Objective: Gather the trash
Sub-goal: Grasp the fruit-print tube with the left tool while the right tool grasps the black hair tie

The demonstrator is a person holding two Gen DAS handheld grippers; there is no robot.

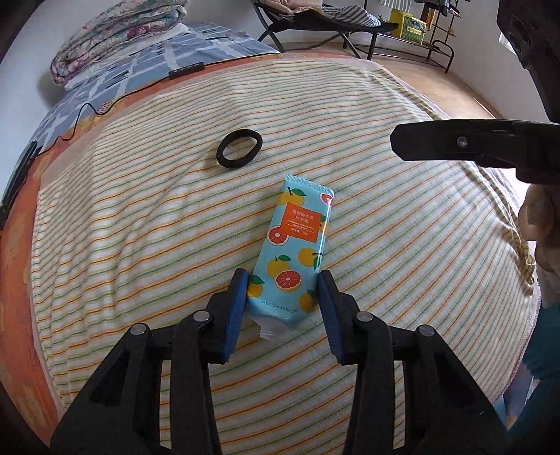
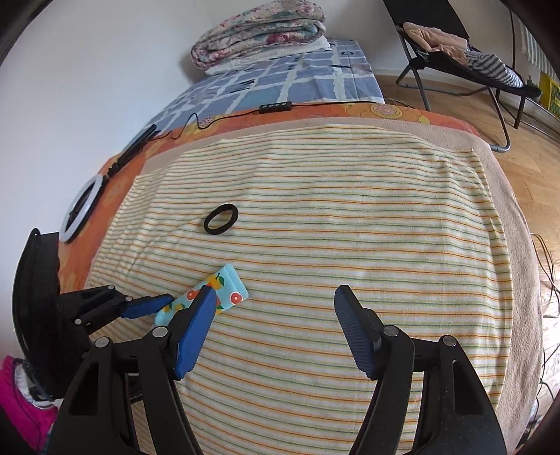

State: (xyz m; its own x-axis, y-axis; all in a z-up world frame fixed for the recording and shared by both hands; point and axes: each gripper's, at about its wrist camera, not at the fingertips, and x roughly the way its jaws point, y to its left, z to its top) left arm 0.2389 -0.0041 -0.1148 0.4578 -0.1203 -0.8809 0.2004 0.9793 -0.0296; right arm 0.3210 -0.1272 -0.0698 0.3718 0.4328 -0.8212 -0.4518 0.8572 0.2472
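A light-blue hand-cream tube (image 1: 295, 245) printed with oranges and grapefruit lies on the striped towel (image 1: 140, 227). My left gripper (image 1: 283, 280) has its blue pads on both sides of the tube's lower end, touching it. The tube also shows in the right wrist view (image 2: 229, 290), with the left gripper's blue finger (image 2: 147, 305) beside it. My right gripper (image 2: 274, 297) is open and empty, hovering over the towel to the right of the tube. A black hair tie (image 1: 239, 148) lies beyond the tube; it also shows in the right wrist view (image 2: 221, 219).
The towel covers an orange flowered sheet (image 2: 115, 182) on a bed. A folded quilt (image 2: 259, 31) lies at the bed's far end. A ring light (image 2: 82, 208) and a cable with a remote (image 2: 275, 106) lie on the left. A folding chair (image 2: 455, 49) stands on the wooden floor.
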